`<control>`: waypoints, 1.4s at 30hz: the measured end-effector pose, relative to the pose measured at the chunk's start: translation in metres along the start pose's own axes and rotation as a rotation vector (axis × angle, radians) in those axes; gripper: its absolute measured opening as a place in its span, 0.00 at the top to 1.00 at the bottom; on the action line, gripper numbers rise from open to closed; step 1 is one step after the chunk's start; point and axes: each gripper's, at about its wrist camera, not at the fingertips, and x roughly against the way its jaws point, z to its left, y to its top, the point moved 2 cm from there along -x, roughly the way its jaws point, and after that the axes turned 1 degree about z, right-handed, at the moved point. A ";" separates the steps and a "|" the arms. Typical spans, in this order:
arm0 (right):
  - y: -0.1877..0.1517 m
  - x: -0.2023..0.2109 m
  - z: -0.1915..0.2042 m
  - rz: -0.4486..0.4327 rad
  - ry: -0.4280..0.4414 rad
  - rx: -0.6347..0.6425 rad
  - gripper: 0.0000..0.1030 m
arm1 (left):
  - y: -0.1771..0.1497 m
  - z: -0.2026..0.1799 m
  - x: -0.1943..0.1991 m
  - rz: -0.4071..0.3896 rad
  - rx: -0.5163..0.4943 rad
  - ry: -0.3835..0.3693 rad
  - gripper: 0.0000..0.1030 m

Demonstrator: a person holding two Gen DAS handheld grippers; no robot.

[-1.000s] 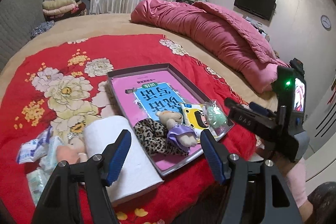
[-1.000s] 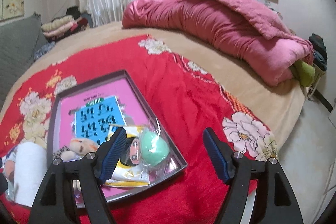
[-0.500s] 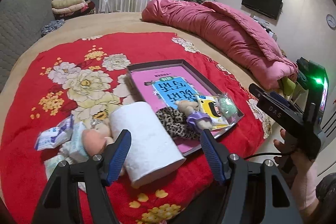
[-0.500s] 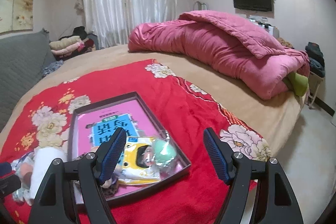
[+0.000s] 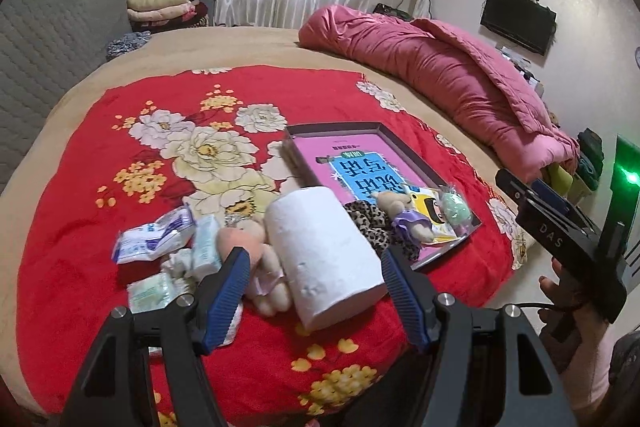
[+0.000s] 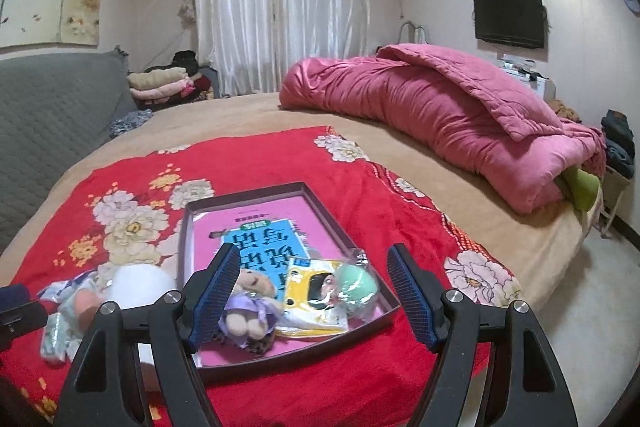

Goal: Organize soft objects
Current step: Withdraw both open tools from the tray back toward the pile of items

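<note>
A dark shallow tray (image 5: pixel 404 147) (image 6: pixel 248 193) lies on the red flowered blanket and holds a pink book, a leopard-print cloth (image 5: pixel 370 223), a small plush doll in purple (image 5: pixel 408 217) (image 6: pixel 248 311), a yellow packet (image 6: pixel 316 287) and a green ball in plastic (image 5: pixel 456 209) (image 6: pixel 356 289). A white paper roll (image 5: pixel 324 251) (image 6: pixel 142 283), a pink plush toy (image 5: pixel 256 267) and tissue packs (image 5: pixel 156 241) lie left of the tray. My left gripper (image 5: pixel 316 293) is open above the roll's near end. My right gripper (image 6: pixel 312 297) is open above the tray's near edge.
A rolled pink quilt (image 5: pixel 448 75) (image 6: pixel 440 123) lies across the far right of the bed. A grey headboard (image 6: pixel 44 123) stands at left, folded clothes (image 6: pixel 164 85) behind it. The bed's edge and floor (image 6: pixel 592 307) are at right. The right gripper's body (image 5: pixel 568 239) shows in the left view.
Both grippers have drawn back and up from the bed, so the tray and roll look farther away. Both stay open. The objects have not moved.
</note>
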 end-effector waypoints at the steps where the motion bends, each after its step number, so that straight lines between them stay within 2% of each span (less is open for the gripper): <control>1: -0.001 0.002 0.002 0.002 0.007 0.004 0.25 | 0.000 0.002 0.001 -0.002 0.004 0.001 0.34; 13: -0.003 0.024 0.029 -0.001 0.079 0.062 0.25 | -0.005 0.030 0.023 -0.030 0.044 0.043 0.34; 31: -0.010 0.066 0.110 -0.040 0.287 0.245 0.25 | -0.024 0.083 0.051 -0.037 0.128 0.103 0.34; 42: -0.023 0.077 0.147 -0.032 0.375 0.357 0.25 | -0.039 0.106 0.052 0.000 0.178 0.127 0.34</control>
